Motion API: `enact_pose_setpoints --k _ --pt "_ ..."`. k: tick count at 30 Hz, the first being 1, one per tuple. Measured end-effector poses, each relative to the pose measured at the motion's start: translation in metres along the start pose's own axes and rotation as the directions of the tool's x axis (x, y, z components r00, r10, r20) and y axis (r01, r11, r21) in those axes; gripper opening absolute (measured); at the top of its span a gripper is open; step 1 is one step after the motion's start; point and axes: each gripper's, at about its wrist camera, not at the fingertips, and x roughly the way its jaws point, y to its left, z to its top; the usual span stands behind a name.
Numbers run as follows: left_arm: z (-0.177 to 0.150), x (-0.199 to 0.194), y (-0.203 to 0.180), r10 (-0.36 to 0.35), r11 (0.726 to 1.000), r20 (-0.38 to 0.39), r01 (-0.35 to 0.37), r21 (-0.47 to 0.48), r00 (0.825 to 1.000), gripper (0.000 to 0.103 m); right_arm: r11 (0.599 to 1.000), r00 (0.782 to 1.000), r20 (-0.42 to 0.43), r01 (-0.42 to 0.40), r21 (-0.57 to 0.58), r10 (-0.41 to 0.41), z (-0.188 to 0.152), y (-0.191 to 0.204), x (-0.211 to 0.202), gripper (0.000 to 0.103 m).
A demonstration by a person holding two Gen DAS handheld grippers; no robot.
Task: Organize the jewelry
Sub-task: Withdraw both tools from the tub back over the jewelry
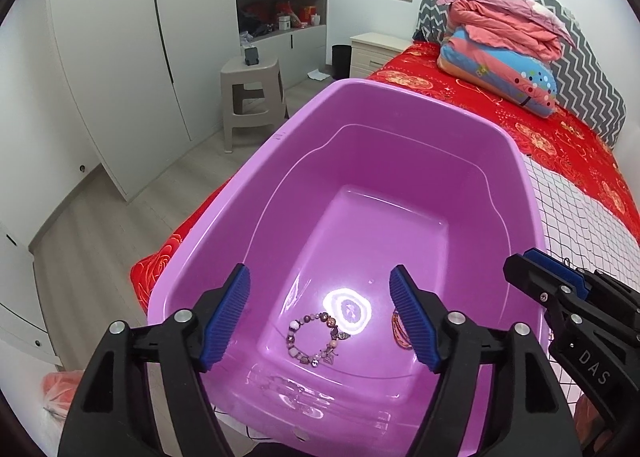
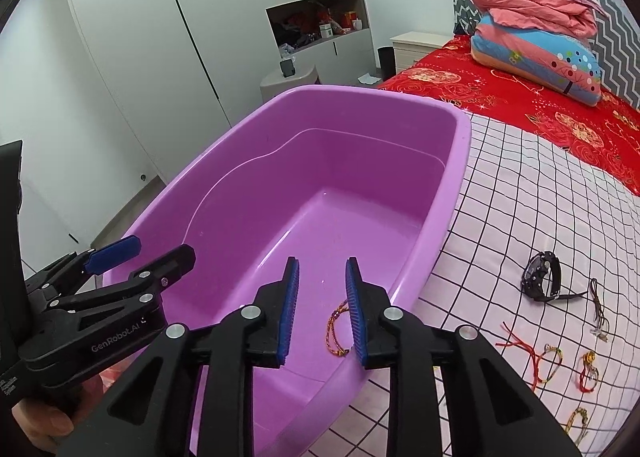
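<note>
Left wrist view: both our grippers (image 1: 320, 317) (image 2: 322, 313) hang apart, empty; the limp, light beaded bracelet (image 1: 316, 341) wants pinching across 1 strand.

The braided bracelet (image 1: 398, 331) is partly hidden behind a pad of the left claw (image 1: 322, 321); items in the wall niche (image 1: 284, 13), at twelve o'clock, are too small to be told

Both views are evenly and brightly lit from overhead; a white glare patch is seen on the purple tub (image 1: 400, 161) floor, straight lines are bowed by fisheye, corners are blacked out
</note>
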Motion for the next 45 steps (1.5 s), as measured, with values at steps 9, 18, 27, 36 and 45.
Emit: enact_pose_setpoints --k 9,18,27,36,45 --pt "-0.006 -0.011 -0.005 -0.006 1.0 0.009 0.006 -0.001 1.0 0.077 1.0 1.0 0.007 0.009 0.01 -0.009 -0.01 -0.005 -0.011 0.041" --pt "-0.013 -0.024 -0.012 -0.009 1.0 0.021 0.009 0.003 1.0 0.083 1.0 0.999 0.031 0.024 0.015 -0.024 -0.021 -0.012 -0.031 0.051" --pt "-0.021 -0.034 -0.023 -0.013 1.0 0.027 0.012 0.022 1.0 0.086 0.998 0.999 0.042 0.031 0.047 -0.033 -0.035 -0.024 -0.05 0.054" --pt "-0.034 -0.049 -0.039 -0.037 0.999 0.029 0.036 0.041 0.999 0.089 0.996 0.997 0.064 0.045 0.074 -0.05 -0.053 -0.037 -0.07 0.055" --pt "-0.054 -0.068 -0.06 -0.064 0.996 0.042 0.061 0.059 0.997 0.093 0.99 0.995 0.075 0.059 0.125 -0.069 -0.083 -0.056 -0.092 0.056"
